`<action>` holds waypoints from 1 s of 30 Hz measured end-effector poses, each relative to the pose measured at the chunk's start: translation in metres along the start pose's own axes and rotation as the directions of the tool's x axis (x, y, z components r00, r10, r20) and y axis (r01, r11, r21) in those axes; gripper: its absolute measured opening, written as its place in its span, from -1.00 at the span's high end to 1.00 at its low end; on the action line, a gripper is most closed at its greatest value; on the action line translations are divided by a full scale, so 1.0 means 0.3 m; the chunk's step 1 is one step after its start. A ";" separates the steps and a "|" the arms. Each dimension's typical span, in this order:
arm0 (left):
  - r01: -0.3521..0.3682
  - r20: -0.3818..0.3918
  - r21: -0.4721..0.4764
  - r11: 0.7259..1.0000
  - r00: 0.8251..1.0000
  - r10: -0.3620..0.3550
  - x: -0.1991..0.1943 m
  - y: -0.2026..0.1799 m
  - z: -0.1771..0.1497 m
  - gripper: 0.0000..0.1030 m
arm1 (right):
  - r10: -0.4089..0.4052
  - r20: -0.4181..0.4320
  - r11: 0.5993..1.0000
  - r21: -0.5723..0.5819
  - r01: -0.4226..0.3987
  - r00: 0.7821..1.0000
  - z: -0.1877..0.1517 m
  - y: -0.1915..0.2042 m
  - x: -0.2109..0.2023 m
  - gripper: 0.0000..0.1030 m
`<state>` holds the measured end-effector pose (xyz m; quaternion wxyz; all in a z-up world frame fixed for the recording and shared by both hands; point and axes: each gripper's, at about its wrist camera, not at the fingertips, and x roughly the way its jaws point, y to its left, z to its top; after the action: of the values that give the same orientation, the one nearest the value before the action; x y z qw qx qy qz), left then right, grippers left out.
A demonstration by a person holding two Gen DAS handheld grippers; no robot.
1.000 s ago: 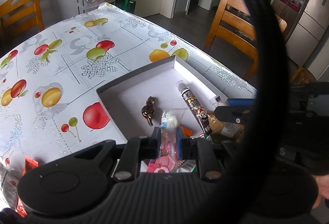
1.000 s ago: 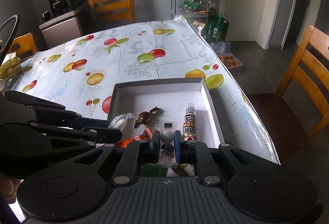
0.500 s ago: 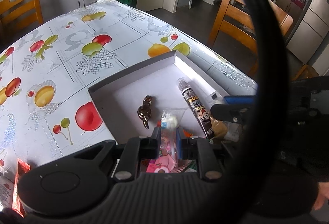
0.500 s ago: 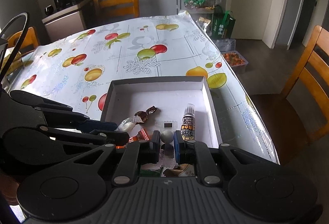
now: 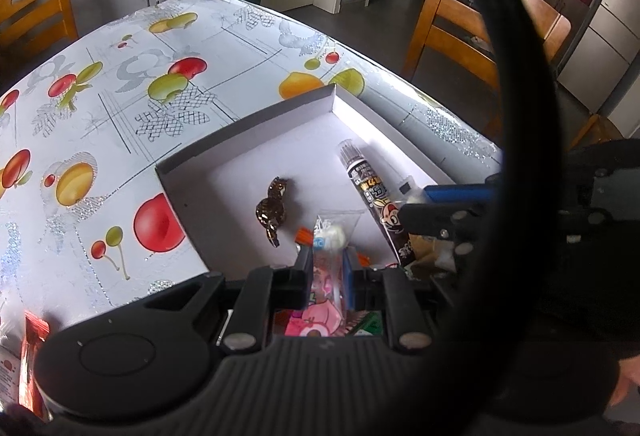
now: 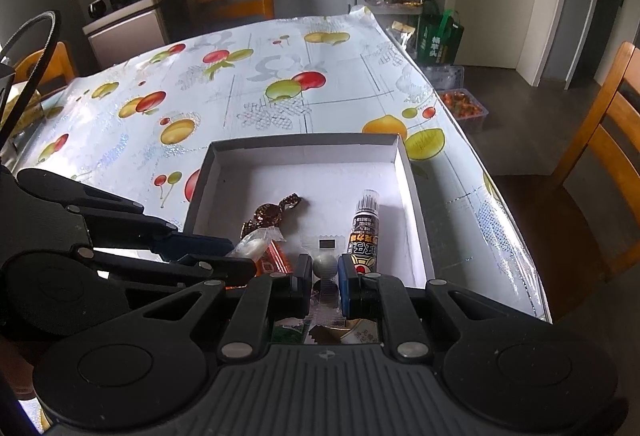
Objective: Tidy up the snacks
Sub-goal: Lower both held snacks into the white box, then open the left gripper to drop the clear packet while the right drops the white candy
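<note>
Since the frame a second ago, both views have slid so the white box (image 5: 332,98) sits farther right in the left wrist frame and higher in the right wrist frame, while both packets have stayed pinched. The left gripper (image 5: 327,270), at lower centre of its view, has its jaws nearly closed on a clear lollipop packet (image 5: 330,240) with a white ball at its top; the pink lower end is cut off behind the gripper body. The right gripper (image 6: 325,276) is likewise closed on a clear packet with a grey ball (image 6: 324,265), its bottom hidden. Inside the box lie a brown twisted candy (image 6: 276,212) at centre and a dark tube snack (image 6: 362,232) toward the right wall. An orange wrapper (image 6: 274,260) is partly covered by the left gripper's fingers. A thick black cable (image 5: 516,156) blocks the right of the left view.
</note>
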<state>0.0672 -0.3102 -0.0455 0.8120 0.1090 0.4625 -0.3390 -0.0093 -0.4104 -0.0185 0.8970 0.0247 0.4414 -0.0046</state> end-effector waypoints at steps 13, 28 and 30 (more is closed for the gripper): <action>-0.002 -0.012 -0.006 1.000 1.000 0.002 0.024 0.000 0.004 0.77 | -0.011 -0.008 1.000 0.011 0.011 1.000 0.005 -0.018 0.022 0.69; -0.034 -0.014 -0.016 0.999 0.999 0.034 0.036 0.003 0.002 0.68 | -0.028 -0.012 0.999 0.032 0.028 1.000 0.010 -0.028 0.034 0.37; -0.039 -0.013 -0.015 0.999 0.999 0.038 0.034 0.005 0.003 0.63 | -0.035 -0.006 0.999 0.033 0.035 0.999 0.008 -0.028 0.028 0.37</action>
<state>0.0723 -0.3141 -0.0536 0.8162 0.1141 0.4680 -0.3191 -0.0027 -0.4188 -0.0241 0.8950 0.0320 0.4440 -0.0277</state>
